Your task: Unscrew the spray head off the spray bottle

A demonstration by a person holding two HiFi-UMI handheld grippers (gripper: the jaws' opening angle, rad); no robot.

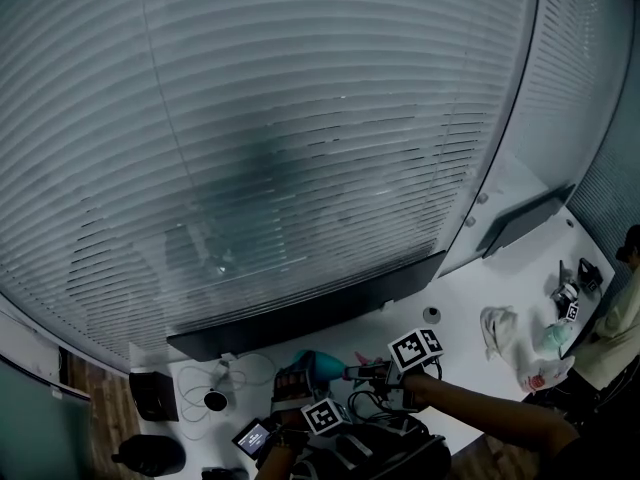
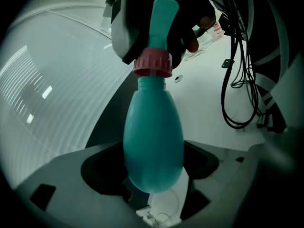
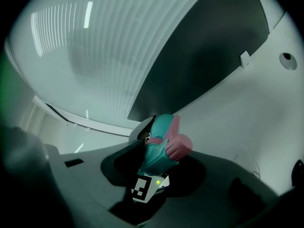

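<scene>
A teal spray bottle (image 1: 320,364) is held off the white table (image 1: 470,278) between my two grippers, low in the head view. In the left gripper view its rounded body (image 2: 153,137) fills the gap between the jaws, and my left gripper (image 2: 153,156) is shut on it. A pink collar (image 2: 152,63) rings the neck, and the teal spray head (image 2: 162,13) above it runs into the right gripper. In the right gripper view the teal and pink spray head (image 3: 164,144) sits between the jaws, with my right gripper (image 3: 164,156) shut on it. The left gripper's marker cube (image 3: 144,188) shows below.
Black cables (image 2: 237,80) loop on the table to the right of the bottle. A crumpled plastic bag (image 1: 500,330) and small items (image 1: 570,298) lie far right, near a person (image 1: 622,328). A black box (image 1: 152,394) and a round object (image 1: 215,400) sit left. Glass with blinds rises behind.
</scene>
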